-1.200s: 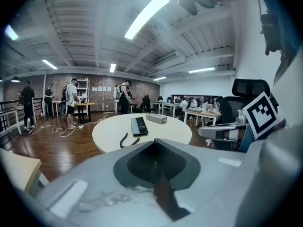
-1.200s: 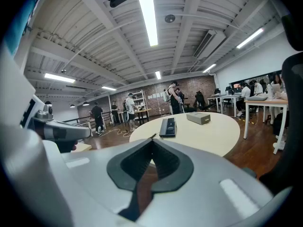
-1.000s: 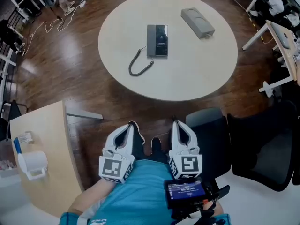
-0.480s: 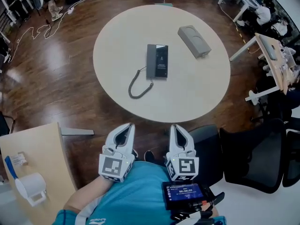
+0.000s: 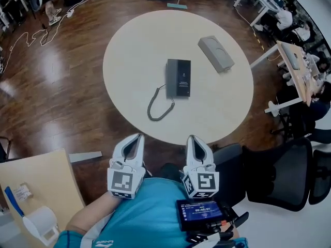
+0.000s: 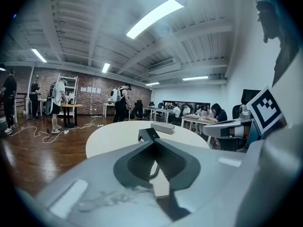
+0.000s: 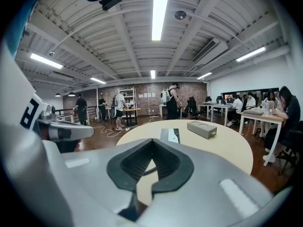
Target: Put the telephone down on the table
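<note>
The left gripper (image 5: 138, 137) and right gripper (image 5: 192, 138) have their jaws clenched, holding nothing — they should open wide before reaching the telephone (image 5: 178, 77) on the surface (image 5: 129, 45).

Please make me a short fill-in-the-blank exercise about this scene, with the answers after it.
1. The telephone lies on a ___ table.
2. In the head view, the grey box lies to the telephone's upper ___.
3. The jaws of the left gripper and the right gripper are both ___.
4. Between those jaws there is ___.
Answers: round; right; shut; nothing.
</note>
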Demonstrator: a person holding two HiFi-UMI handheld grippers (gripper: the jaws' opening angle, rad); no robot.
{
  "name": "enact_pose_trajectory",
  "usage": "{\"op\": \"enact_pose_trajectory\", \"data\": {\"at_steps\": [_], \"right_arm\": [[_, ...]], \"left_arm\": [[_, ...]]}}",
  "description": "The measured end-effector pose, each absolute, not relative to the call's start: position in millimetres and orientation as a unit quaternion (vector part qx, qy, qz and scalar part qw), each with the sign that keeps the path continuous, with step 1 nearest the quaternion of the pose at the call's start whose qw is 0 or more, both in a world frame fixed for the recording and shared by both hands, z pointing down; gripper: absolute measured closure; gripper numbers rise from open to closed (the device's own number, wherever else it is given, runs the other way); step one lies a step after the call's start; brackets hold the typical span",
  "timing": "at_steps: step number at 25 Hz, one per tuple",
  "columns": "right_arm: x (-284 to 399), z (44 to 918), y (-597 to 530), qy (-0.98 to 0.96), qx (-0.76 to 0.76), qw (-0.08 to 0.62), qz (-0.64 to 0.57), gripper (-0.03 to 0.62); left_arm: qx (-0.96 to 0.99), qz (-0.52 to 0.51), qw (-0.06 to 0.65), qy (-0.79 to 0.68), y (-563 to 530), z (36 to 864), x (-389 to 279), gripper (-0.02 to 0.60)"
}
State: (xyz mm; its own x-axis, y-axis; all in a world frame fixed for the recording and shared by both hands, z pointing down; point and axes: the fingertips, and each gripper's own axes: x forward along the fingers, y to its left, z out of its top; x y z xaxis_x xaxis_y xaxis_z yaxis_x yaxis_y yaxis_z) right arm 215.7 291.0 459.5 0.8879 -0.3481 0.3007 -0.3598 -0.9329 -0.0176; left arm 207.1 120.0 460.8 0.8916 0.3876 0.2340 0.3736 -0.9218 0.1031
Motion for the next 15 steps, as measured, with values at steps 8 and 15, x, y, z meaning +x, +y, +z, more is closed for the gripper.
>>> {"op": "enact_pose_trajectory", "data": {"at_steps": [8, 15], "right_arm": [[271, 475, 306, -0.179, 0.97, 0.002, 0.164, 0.6], [352, 481, 308, -0.234, 0.957, 0.009, 0.17, 0.6]], "left_arm": [[0.976, 0.122, 0.015, 0.181, 120, 466, 255, 0.565], [0.981, 0.125, 0.004, 0.145, 125, 460, 320, 0.563]]}}
